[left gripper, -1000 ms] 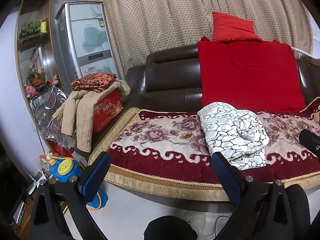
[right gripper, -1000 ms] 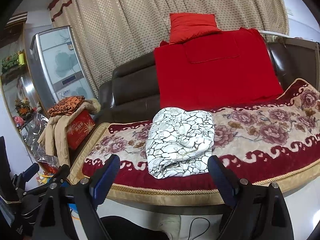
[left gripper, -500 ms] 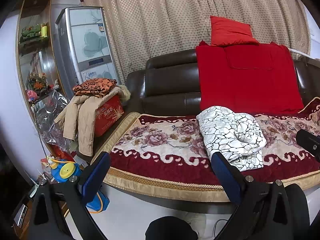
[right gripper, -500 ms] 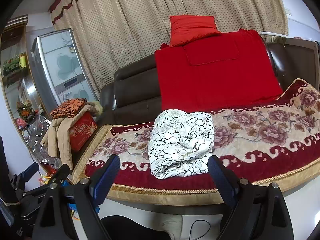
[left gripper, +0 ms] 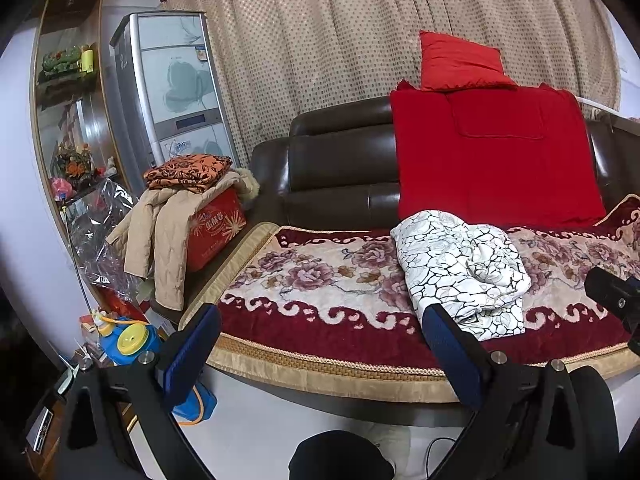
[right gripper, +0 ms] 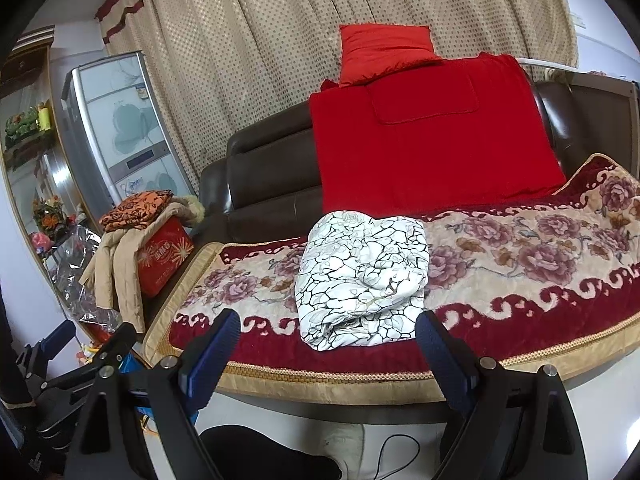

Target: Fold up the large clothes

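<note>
Right wrist view: right gripper (right gripper: pixel 326 346) gapes wide, empty, short of the sofa's floral cover (right gripper: pixel 520 256); left gripper (left gripper: pixel 320 340) likewise. Folded white crackle-patterned garment (right gripper: pixel 362 280) lies on that cover (near its front edge), red blanket (right gripper: pixel 432 148) behind.

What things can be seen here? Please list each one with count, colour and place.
garment: 1, white with black lines, folded on sofa cover
sofa cover: 1, floral red and cream, on seat
sofa: 1, dark brown
blanket: 1, red, over backrest
cushion: 1, red, atop backrest
box: 1, red, left of sofa
coat: 1, beige, over box
curtain: 1, beige, behind
left gripper: open
right gripper: open
</note>
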The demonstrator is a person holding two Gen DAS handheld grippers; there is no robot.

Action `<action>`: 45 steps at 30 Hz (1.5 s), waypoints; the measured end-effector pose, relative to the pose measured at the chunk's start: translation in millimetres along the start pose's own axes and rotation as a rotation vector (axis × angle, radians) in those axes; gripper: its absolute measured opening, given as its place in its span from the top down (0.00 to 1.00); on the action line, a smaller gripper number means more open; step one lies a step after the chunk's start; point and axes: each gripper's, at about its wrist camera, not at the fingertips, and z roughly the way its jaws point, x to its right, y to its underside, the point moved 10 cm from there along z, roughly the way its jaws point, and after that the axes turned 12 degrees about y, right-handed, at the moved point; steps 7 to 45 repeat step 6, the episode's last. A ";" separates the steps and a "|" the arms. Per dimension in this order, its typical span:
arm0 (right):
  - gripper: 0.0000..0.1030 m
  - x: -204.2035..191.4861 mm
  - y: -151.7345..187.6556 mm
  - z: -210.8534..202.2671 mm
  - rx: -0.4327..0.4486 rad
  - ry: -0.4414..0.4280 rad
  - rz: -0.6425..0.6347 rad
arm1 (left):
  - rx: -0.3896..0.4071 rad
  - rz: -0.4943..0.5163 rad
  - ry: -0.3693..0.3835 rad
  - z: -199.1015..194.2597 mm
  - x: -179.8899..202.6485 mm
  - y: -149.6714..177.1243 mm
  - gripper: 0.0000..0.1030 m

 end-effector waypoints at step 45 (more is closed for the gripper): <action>0.11 0.9 -2.8 12.3 -0.003 0.010 -0.017 | 0.006 -0.020 0.071 15.1 6.5 -2.5 0.02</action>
